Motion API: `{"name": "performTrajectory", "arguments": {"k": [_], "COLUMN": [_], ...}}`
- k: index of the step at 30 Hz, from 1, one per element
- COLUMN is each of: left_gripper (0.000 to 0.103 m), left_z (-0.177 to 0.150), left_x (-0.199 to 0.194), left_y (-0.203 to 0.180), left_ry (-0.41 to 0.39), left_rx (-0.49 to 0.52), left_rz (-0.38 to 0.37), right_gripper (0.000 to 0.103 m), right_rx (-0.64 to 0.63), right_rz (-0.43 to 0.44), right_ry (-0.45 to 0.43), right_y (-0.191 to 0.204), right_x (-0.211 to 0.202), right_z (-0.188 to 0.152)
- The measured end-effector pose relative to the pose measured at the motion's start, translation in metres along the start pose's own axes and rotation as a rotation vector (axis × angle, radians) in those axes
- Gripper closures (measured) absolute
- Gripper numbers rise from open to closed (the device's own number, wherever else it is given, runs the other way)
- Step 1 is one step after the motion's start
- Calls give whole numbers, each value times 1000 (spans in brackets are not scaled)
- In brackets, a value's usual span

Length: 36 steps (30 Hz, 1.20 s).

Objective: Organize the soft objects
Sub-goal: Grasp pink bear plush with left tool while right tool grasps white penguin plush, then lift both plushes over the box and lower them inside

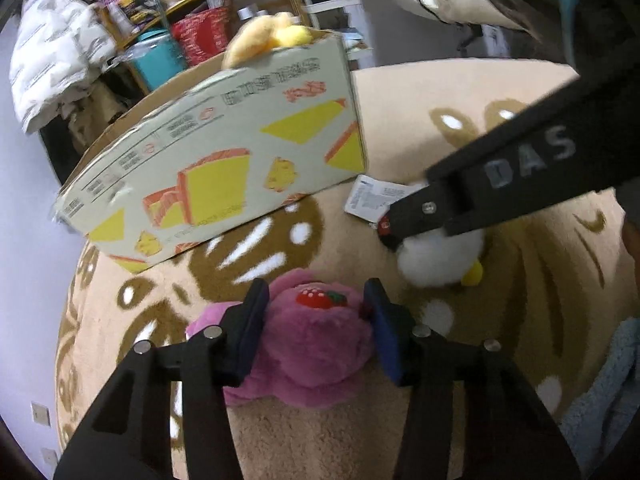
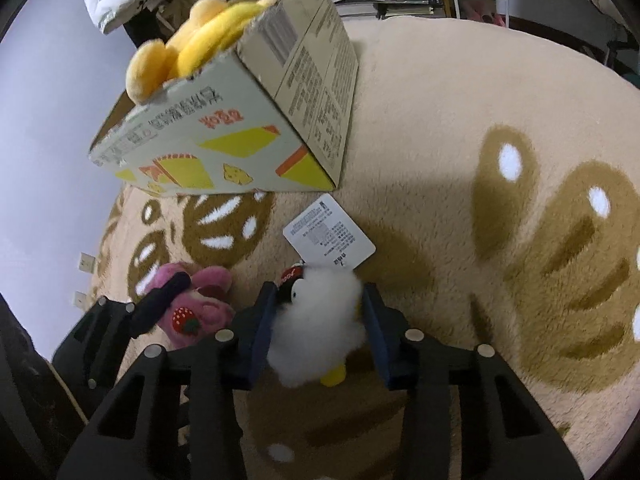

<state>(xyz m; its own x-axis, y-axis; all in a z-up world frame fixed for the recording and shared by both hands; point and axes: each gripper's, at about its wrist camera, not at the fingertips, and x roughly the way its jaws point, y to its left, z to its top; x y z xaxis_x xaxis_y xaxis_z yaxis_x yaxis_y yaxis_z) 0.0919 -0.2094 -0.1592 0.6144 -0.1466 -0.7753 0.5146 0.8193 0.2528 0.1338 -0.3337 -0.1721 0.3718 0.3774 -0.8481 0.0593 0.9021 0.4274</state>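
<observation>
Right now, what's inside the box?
A yellow plush pokes over the rim of the box. The box walls hide the rest of the inside, so I cannot tell whether anything else is in it.

Your tan rug point(image 2: 440, 120) carries a box point(image 2: 224, 148) at ten o'clock, pink plush point(image 2: 200, 308) and white plush point(image 2: 316, 328) nearer.

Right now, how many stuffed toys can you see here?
3. A yellow plush toy sticks out of the cardboard box; a pink one sits between the left gripper's fingers; a white one between the right gripper's. The box may hide more.
</observation>
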Motion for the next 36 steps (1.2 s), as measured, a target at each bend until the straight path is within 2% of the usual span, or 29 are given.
{"name": "performTrajectory", "arguments": {"k": [2, 3, 4, 6, 9, 15, 22, 26, 29, 31, 33, 36], "left_gripper": [60, 60, 61, 61, 61, 61, 61, 61, 61, 61, 61, 61], "left_z": [1, 1, 1, 0, 1, 3, -1, -2, -2, -2, -3, -4], "left_x": [-2, -3, -3, -6, -12, -28, -36, -35, -36, -38, -39, -41], "left_y": [11, 17, 23, 33, 48, 63, 74, 80, 84, 86, 87, 92], "left_ry": [1, 3, 4, 2, -10, -48, -53, -47, -48, -52, -54, -58], "left_rx": [-48, -68, -88, -123, -163, -200, -245, -263, -281, -285, -287, -300], "left_rz": [2, 5, 9, 14, 29, 52, 57, 65, 62, 62, 63, 64], "right_gripper": [66, 80, 85, 86, 96, 102, 102, 97, 85, 65, 58, 57], "right_rx": [-1, -7, -10, -8, -23, -63, -65, -43, -44, -48, -62, -78], "right_rz": [9, 4, 10, 22, 24, 21, 0, -1, -1, -10, -25, -46], "right_ry": [-19, -30, -44, -62, -66, -85, -94, -83, -55, -32, -9, 35], "right_y": [1, 1, 2, 3, 6, 17, 16, 13, 14, 15, 18, 20], "right_x": [-5, -9, -12, -17, -18, -19, -24, -24, -20, -14, -8, 4], "right_z": [1, 1, 1, 2, 2, 1, -1, -2, -4, -6, -9, -10]}}
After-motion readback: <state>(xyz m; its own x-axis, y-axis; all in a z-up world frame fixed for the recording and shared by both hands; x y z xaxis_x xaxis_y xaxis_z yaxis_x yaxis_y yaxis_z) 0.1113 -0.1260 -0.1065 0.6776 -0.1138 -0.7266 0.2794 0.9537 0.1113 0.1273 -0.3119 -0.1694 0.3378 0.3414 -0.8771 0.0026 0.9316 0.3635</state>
